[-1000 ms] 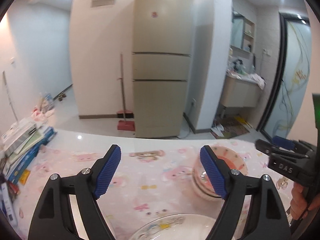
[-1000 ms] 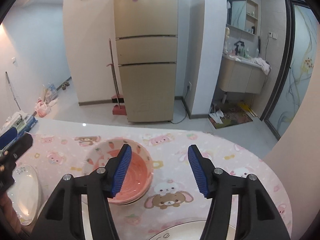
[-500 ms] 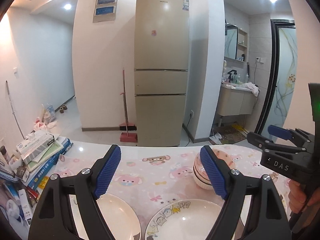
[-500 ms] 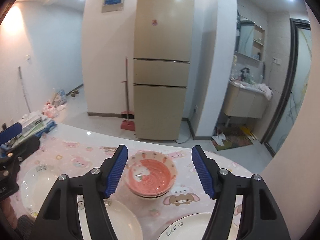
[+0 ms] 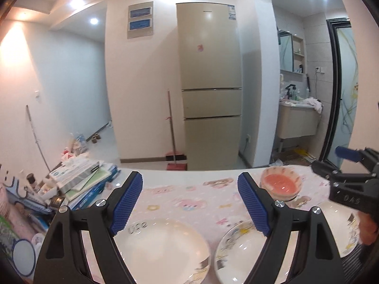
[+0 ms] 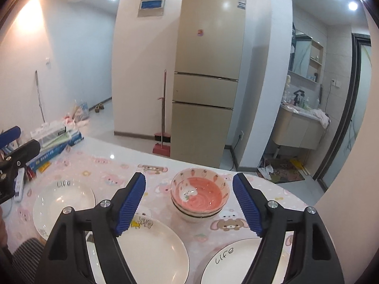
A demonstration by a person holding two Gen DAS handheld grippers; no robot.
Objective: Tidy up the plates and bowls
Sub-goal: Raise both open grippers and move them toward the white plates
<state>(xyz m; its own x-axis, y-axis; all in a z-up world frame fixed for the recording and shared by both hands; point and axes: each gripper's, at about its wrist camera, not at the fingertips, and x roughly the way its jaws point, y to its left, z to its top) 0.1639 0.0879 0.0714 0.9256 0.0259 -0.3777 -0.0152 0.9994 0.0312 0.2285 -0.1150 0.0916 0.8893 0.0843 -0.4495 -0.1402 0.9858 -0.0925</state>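
Observation:
A stack of pink bowls (image 6: 200, 197) with a rabbit print stands on the table; it also shows in the left wrist view (image 5: 280, 185). Three white plates lie in front of it: a left plate (image 6: 62, 201) marked "life", a middle plate (image 6: 154, 248) with a cartoon print, and a right plate (image 6: 236, 260) marked "life". My right gripper (image 6: 189, 203) is open and empty, above the table just short of the bowls. My left gripper (image 5: 190, 203) is open and empty above the left plate (image 5: 161, 248) and middle plate (image 5: 236, 248).
The table has a pink cartoon cloth (image 6: 106, 172). A pile of books and boxes (image 5: 78, 177) lies at its left end. A fridge (image 6: 208, 75) and a broom (image 6: 162, 123) stand behind the table. A washbasin cabinet (image 6: 298, 127) is at the right.
Both grippers have pulled back and up from the bowls. The plates have come into view below them. Both stay open.

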